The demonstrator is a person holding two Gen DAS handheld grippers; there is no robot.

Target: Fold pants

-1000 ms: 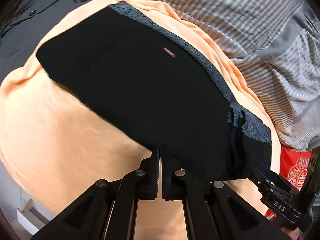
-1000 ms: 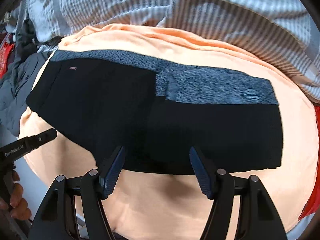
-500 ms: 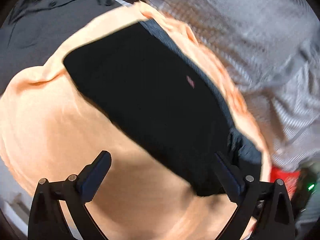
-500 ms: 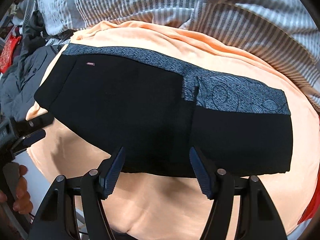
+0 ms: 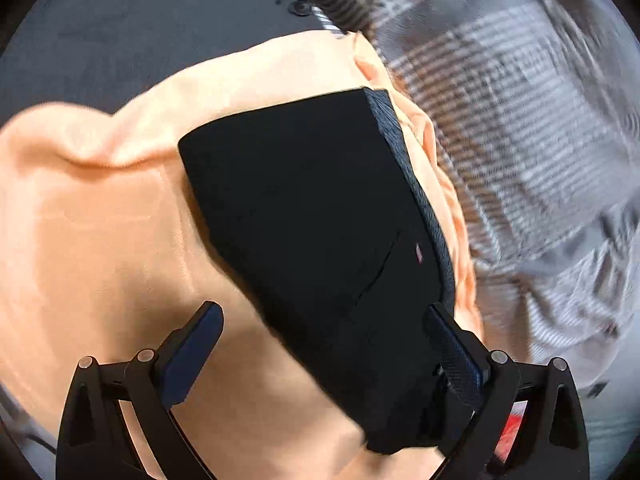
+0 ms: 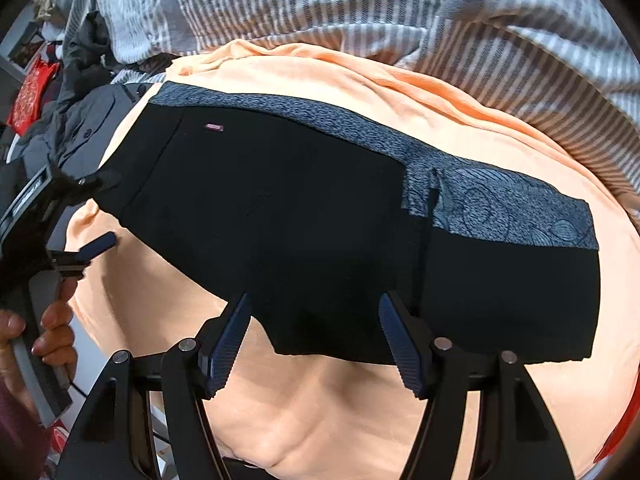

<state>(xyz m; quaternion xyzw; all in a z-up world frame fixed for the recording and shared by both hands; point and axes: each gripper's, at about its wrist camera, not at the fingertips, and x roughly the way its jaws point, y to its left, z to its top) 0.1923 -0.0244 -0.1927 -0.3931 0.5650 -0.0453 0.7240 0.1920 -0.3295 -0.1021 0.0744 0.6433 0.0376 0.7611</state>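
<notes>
The black pants (image 6: 320, 216) lie folded flat on an orange cloth (image 6: 460, 120), with a grey patterned waistband (image 6: 500, 208) along the far edge and a small pink tag. They also show in the left wrist view (image 5: 316, 216). My left gripper (image 5: 320, 344) is open and empty above the pants' near end; it also shows at the left of the right wrist view (image 6: 80, 248), held by a hand. My right gripper (image 6: 316, 336) is open and empty over the pants' near edge.
A grey-and-white striped blanket (image 6: 360, 8) lies behind the orange cloth. A dark grey garment (image 5: 120, 32) with buttons lies at the far left. A red item (image 6: 32, 96) sits at the left edge.
My left gripper opened, let go of the pants' edge and swung left along them. The right gripper stayed open and drew slightly back.
</notes>
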